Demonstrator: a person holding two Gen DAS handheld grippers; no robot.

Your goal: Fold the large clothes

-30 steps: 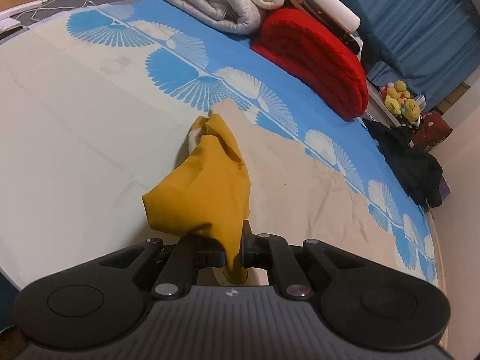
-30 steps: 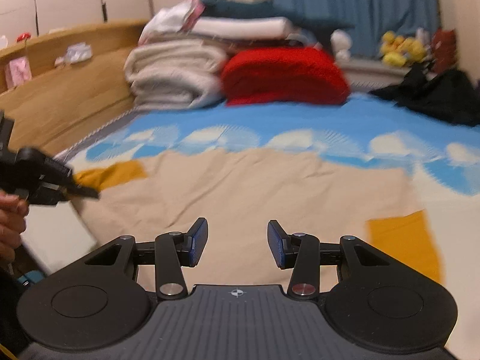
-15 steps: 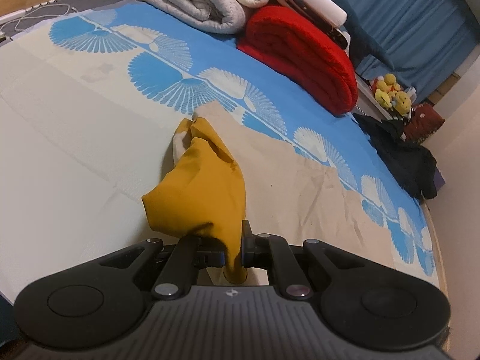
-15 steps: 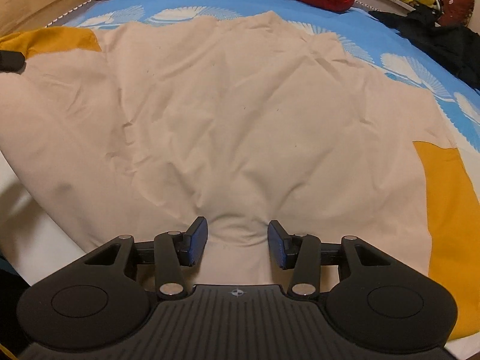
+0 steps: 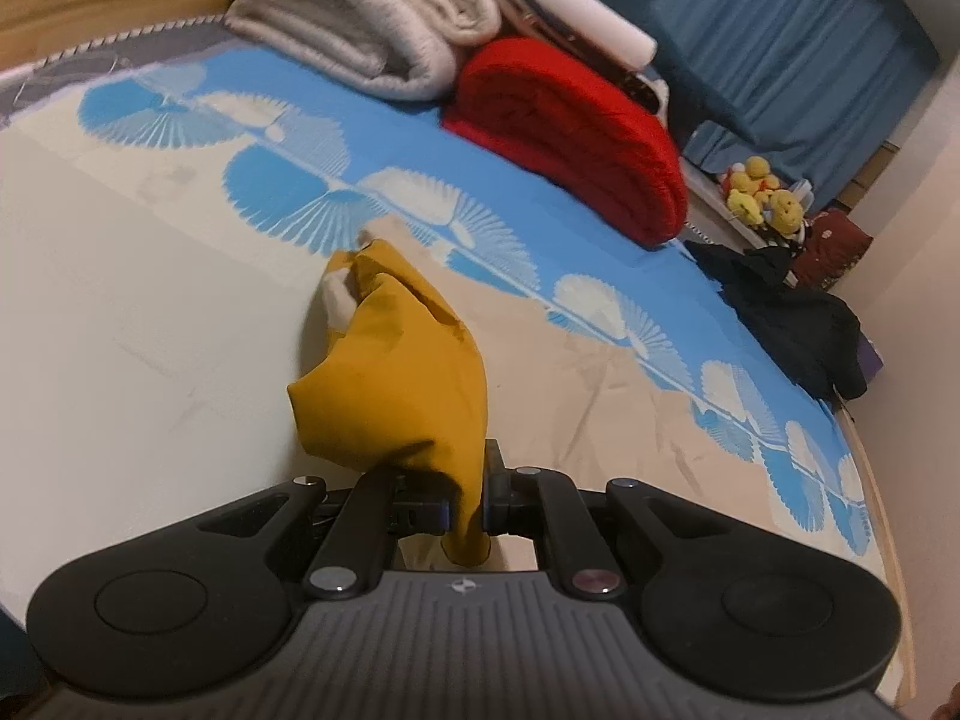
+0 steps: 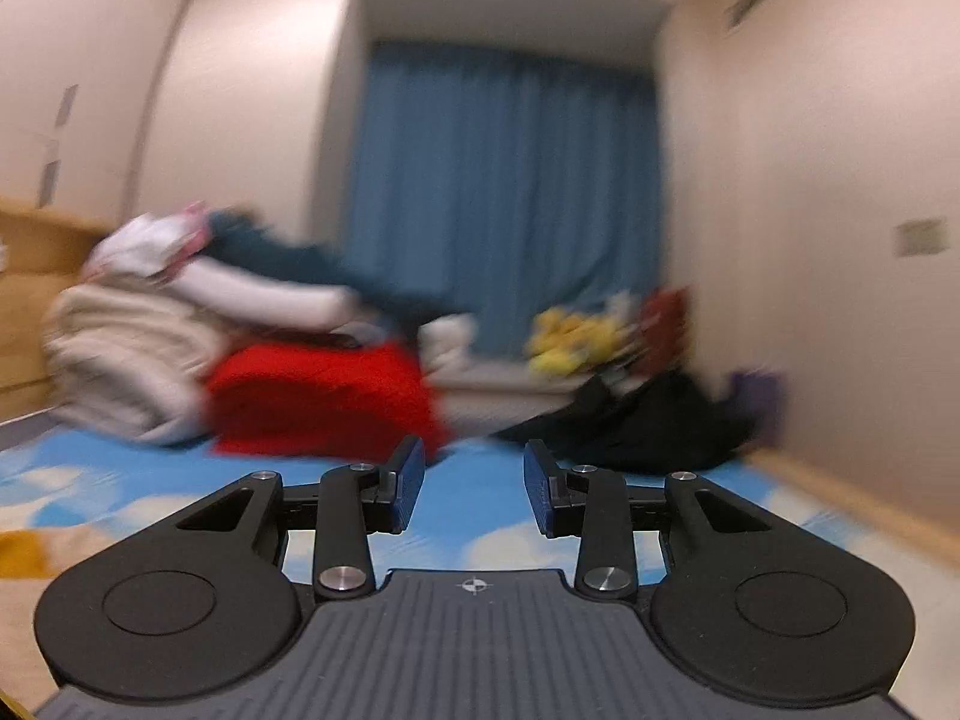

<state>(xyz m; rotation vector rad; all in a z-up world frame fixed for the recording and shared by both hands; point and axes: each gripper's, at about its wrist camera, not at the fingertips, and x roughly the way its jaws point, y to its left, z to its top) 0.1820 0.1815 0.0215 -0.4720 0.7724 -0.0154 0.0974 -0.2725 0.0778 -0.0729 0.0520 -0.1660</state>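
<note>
Fingers of the left gripper (image 5: 465, 495) are pinching together on a mustard-yellow sleeve (image 5: 396, 384), and that sleeve is bunching up into a loose lump just ahead of the jaws, with a short tail of fabric hanging down between them. Beyond the lump, the beige garment (image 5: 600, 396) is lying spread across the bed, its cloth wrinkling off to the right. It is resting on a bedsheet (image 5: 150, 312) that is pale on the near side and blue with white fan shapes along the far side.

Further back, a red folded blanket (image 5: 576, 144) is sitting on the blue band, touching a stack of cream blankets (image 5: 372, 18) beside it. A dark garment (image 5: 792, 324) is lying in a heap near the bed's far right edge, and yellow plush toys (image 5: 762, 192) are sitting just beyond it, with a blue curtain (image 5: 780, 36) hanging behind.

Over on the other side, the right gripper (image 6: 474, 486) is hanging with its fingers spread apart and nothing between them, pointing level across the bed at the curtain. That view is blurring badly. A scrap of yellow fabric (image 6: 21, 552) is showing at its lower left edge on the sheet.
</note>
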